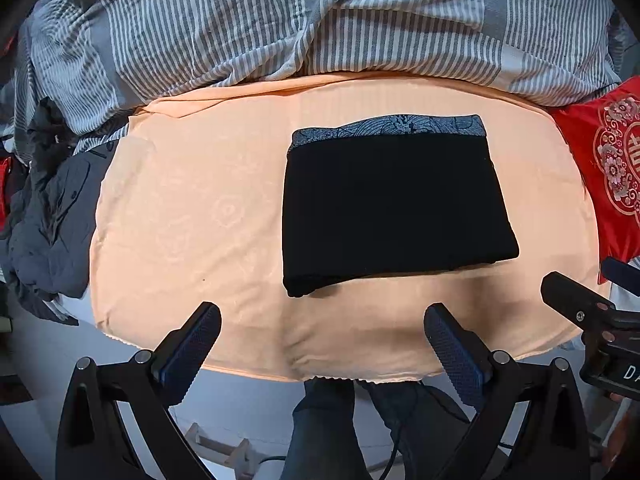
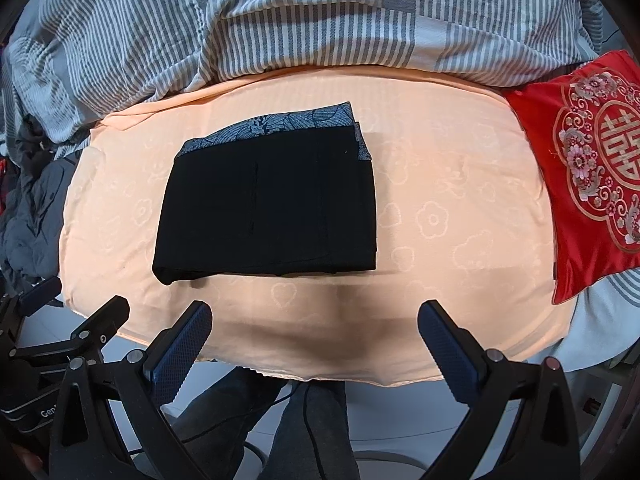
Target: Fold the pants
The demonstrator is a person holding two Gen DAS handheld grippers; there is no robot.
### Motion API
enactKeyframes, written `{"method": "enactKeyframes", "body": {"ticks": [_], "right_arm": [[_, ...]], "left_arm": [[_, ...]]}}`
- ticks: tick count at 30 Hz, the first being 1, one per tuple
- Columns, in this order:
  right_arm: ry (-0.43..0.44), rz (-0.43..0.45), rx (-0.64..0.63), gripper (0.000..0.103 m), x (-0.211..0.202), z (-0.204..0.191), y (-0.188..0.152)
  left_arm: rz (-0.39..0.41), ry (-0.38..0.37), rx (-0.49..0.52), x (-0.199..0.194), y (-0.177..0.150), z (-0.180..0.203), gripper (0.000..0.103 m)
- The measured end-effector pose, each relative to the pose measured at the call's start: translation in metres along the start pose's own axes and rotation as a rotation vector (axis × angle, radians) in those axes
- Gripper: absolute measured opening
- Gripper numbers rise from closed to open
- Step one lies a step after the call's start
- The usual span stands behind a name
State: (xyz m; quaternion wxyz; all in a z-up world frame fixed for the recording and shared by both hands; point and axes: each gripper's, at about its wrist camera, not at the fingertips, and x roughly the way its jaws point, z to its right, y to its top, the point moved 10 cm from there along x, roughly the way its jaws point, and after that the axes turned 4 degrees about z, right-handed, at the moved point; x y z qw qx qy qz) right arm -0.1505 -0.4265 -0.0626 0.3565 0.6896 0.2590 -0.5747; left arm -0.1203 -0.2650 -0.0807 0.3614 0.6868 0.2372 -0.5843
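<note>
The black pants (image 1: 392, 208) lie folded into a compact rectangle on the peach sheet (image 1: 192, 216), with a grey patterned waistband (image 1: 388, 126) along the far edge. They also show in the right wrist view (image 2: 268, 204). My left gripper (image 1: 322, 320) is open and empty, held back over the sheet's near edge, apart from the pants. My right gripper (image 2: 314, 318) is open and empty, also near the front edge. The right gripper's body shows at the right of the left wrist view (image 1: 592, 312).
A grey-and-white striped duvet (image 1: 280, 20) is bunched across the back. A red embroidered cushion (image 2: 592, 160) lies at the right. Dark grey clothing (image 1: 44, 216) is piled at the left. The person's legs (image 2: 304, 432) and the floor are below the bed edge.
</note>
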Motion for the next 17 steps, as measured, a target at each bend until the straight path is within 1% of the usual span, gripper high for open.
{"method": "enactKeyframes", "body": {"ticks": [7, 13, 17], "right_arm": [[0.002, -0.001, -0.009, 0.103, -0.0007, -0.0034, -0.0016], [0.002, 0.001, -0.02, 0.103, -0.001, -0.0058, -0.0004], [0.002, -0.001, -0.017, 0.103, -0.0012, -0.0063, -0.0005]], "left_arm": [[0.013, 0.004, -0.01, -0.0033, 0.0002, 0.0016, 0.102], [0.011, -0.012, -0.033, -0.003, -0.0004, -0.0001, 0.102], [0.013, -0.023, -0.027, -0.0034, 0.0001, 0.0026, 0.102]]}}
